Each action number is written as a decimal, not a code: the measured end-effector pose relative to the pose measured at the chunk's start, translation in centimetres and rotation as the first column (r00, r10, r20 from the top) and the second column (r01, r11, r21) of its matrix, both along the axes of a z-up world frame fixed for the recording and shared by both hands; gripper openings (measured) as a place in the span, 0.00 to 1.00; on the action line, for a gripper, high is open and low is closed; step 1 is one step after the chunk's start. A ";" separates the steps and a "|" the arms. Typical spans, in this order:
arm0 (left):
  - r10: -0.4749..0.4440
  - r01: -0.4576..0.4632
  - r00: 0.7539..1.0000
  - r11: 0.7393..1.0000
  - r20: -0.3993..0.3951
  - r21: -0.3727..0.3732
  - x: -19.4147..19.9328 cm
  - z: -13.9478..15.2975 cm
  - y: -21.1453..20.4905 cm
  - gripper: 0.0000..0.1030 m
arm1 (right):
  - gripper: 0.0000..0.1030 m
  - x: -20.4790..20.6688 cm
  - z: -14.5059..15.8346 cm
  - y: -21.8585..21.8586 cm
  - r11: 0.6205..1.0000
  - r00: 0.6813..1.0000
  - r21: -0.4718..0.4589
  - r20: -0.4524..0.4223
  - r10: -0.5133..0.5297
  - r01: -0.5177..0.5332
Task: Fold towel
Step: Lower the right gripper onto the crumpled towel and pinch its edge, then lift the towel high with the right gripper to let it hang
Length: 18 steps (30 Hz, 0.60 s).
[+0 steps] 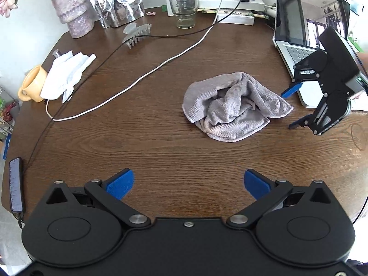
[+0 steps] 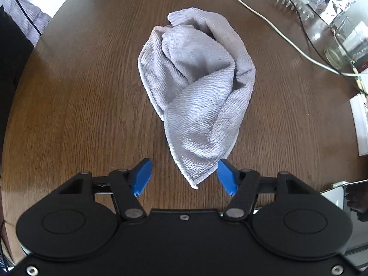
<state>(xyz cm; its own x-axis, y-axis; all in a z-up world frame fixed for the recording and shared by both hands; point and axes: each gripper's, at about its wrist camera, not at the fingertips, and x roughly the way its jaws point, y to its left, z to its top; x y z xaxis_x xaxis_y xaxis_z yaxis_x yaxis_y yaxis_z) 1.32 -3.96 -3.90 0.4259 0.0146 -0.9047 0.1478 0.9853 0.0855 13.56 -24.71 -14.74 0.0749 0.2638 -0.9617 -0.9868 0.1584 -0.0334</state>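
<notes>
Two blue ribbed fingers of the black left gripper stood spread wide and empty nearest the lens, above the dark brown wood-grain counter. One crumpled grey terry towel lay in a loose heap on the counter, well ahead of those fingers and slightly to their right.

From the right wrist view, the black right gripper also had its two blue fingers parted wide, holding nothing. The towel tapered toward that gripper, and its hemmed lower corner reached down between the two fingers, closer to the right-hand one; whether cloth and finger touched could not be told.

In the left wrist view the right gripper hung at the towel's right edge, fingers apart, in front of one open silver laptop.

Around the counter's far side sat one clear drinking glass, one translucent plastic claw hair clip, one mottled purple stone-look vase with pink flowers, crinkled silver foil bags, one yellow ceramic mug beside one wad of white cloth, and one dark smartphone at the left edge. Two cables crossed the wood, one white cable and one thin black cable.
</notes>
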 end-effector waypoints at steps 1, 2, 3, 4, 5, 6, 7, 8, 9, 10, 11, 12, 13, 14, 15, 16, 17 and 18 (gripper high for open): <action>-0.009 0.009 1.000 1.000 0.005 -0.001 0.0 0.1 -0.1 1.00 | 0.66 0.3 0.0 -0.2 1.000 1.000 0.002 -0.016 -0.010 0.010; -0.017 0.017 1.000 1.000 0.009 -0.001 0.0 0.1 -0.3 1.00 | 0.65 0.5 -0.1 -0.3 1.000 0.999 0.004 -0.029 -0.018 0.018; -0.024 0.024 1.000 1.000 0.012 -0.002 0.0 0.2 -0.4 1.00 | 0.64 0.8 -0.1 -0.5 0.999 0.998 0.010 -0.047 -0.030 0.031; -0.030 0.030 0.999 1.000 0.014 -0.003 -0.1 0.2 -0.5 1.00 | 0.59 1.1 -0.1 -0.6 0.999 0.998 0.015 -0.058 -0.038 0.039; -0.036 0.036 0.999 0.999 0.016 -0.003 -0.2 0.3 -0.6 1.00 | 0.57 1.3 0.0 -0.7 0.999 0.998 0.020 -0.058 -0.040 0.041; -0.042 0.042 0.999 0.999 0.017 -0.004 -0.3 0.3 -0.7 1.00 | 0.52 1.6 0.0 -0.8 0.999 0.997 0.025 -0.057 -0.042 0.044; -0.048 0.048 0.999 0.999 0.019 -0.005 -0.4 0.4 -0.8 1.00 | 0.47 1.8 0.1 -0.9 0.999 0.997 0.028 -0.057 -0.045 0.046; -0.055 0.055 0.998 0.998 0.021 -0.005 -0.5 0.4 -0.9 1.00 | 0.46 1.8 0.2 -1.0 0.999 0.998 0.029 -0.055 -0.043 0.044; -0.057 0.057 0.998 0.998 0.020 -0.003 -0.7 0.1 -1.5 1.00 | 0.46 1.9 0.2 -1.0 0.999 0.998 0.029 -0.052 -0.038 0.040; -0.059 0.059 0.998 0.998 0.017 0.000 -1.0 -0.3 -2.1 1.00 | 0.40 1.8 0.3 -1.0 0.999 0.998 0.029 -0.047 -0.030 0.031; -0.066 0.066 0.998 0.998 0.016 0.009 -1.2 -0.6 -2.7 1.00 | 0.32 1.8 0.4 -0.8 0.999 0.999 0.031 -0.039 -0.024 0.025; -0.070 0.070 0.997 0.997 0.016 0.015 -1.3 -0.7 -2.9 1.00 | 0.11 1.7 0.5 -0.6 0.999 0.999 0.033 -0.031 -0.020 0.021; -0.072 0.072 0.997 0.997 0.016 0.019 -1.4 -0.7 -2.9 1.00 | 0.04 1.5 0.6 -0.5 0.999 0.999 0.031 -0.026 -0.022 0.023; -0.078 0.078 0.997 0.997 0.024 0.019 -1.4 -0.7 -3.0 1.00 | 0.04 1.5 0.6 -0.4 0.999 0.999 0.028 -0.023 -0.026 0.027; -0.085 0.085 0.996 0.996 0.033 0.018 -1.5 -0.7 -3.1 1.00 | 0.04 1.4 0.7 -0.3 0.999 0.999 0.025 -0.020 -0.036 0.037; -0.093 0.092 0.995 0.996 0.042 0.017 -1.5 -0.7 -3.1 1.00 | 0.04 1.5 0.8 -0.2 0.999 0.999 0.025 -0.025 -0.048 0.048; -0.100 0.099 0.994 0.995 0.052 0.017 -1.5 -0.7 -3.2 1.00 | 0.04 1.6 1.0 -0.1 0.998 0.998 0.031 -0.029 -0.062 0.062; -0.107 0.106 0.992 0.994 0.061 0.016 -1.6 -0.7 -3.3 1.00 | 0.03 1.6 1.4 0.0 0.995 0.996 0.051 -0.034 -0.080 0.082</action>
<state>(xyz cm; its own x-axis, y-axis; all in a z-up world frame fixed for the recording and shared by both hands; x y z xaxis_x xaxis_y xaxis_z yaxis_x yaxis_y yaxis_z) -0.23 -7.26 -4.59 0.4806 -0.0224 -0.8766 0.2458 0.9630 0.1101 15.18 -24.74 -13.39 0.0672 0.3076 -0.9491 -0.9711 0.2385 0.0085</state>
